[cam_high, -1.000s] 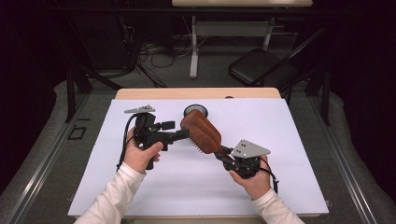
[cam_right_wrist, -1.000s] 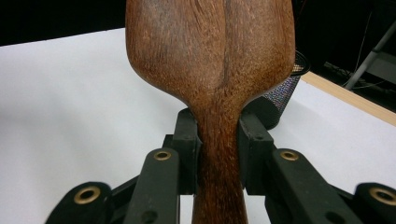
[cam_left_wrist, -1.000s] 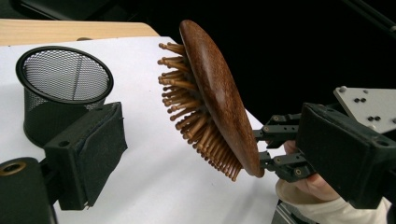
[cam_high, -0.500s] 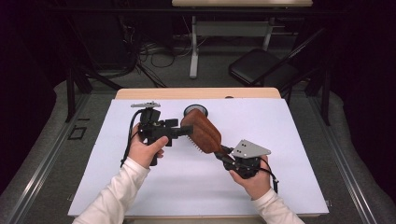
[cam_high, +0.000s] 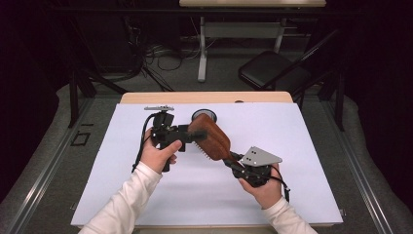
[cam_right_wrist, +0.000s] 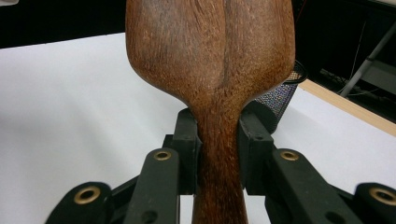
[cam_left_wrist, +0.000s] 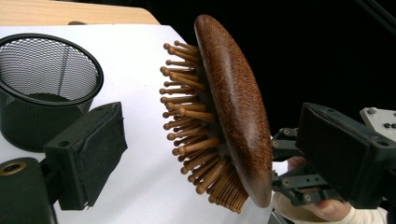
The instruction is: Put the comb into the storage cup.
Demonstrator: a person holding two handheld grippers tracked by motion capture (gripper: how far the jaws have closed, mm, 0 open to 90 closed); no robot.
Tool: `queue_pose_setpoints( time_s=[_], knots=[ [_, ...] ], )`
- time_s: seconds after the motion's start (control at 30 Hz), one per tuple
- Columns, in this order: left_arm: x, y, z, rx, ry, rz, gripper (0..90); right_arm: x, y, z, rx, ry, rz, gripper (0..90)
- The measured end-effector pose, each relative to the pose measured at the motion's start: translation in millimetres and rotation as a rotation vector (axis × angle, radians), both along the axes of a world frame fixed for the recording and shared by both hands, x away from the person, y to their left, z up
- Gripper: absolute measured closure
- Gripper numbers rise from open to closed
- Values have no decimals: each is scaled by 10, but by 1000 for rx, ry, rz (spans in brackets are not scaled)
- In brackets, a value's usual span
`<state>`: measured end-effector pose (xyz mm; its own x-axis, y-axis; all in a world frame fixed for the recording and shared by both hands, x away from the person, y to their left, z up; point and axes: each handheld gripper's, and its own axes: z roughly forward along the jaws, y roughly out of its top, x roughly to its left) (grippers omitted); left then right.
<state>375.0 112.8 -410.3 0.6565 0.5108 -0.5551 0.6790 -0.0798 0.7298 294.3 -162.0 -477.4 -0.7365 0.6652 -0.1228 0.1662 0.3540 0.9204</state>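
The left claw (cam_high: pixel 191 135), jaws spread, has edged in around the hairbrush (cam_high: pixel 210 137) head held above the surface (cam_high: pixel 302 161) by the clamped right claw (cam_high: pixel 235 162) at four o'clock, suggesting a handover toward the mesh cup (cam_high: pixel 204 115).

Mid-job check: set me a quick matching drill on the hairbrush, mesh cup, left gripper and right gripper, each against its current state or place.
Things:
1. wooden hairbrush
2. black mesh cup
3. left gripper
4. right gripper

States:
A. fingers open on either side of the brush head
B. standing upright on the white sheet
C. shut on the brush handle
D. held above the table, bristles facing the left gripper

Pairs: 1-D, 2-B, 3-A, 4-C
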Motion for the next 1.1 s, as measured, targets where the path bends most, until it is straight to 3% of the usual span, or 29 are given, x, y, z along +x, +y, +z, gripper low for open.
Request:
queue_pose_setpoints(
  time_s=[0.33,0.6,0.9,1.1],
  knots=[
    [19,-41,-3,-36,30,-2,155,-10,18,-3,3,-5,1,723],
    [37,-71,-10,-32,49,-10,183,-14,24,-5,-3,-15,-1,722],
    [45,-69,-13,-34,51,-15,259,-17,32,-10,-8,-22,-5,722],
    [13,-71,1,-27,40,13,329,-18,31,-9,-7,-23,-7,723]
  ],
)
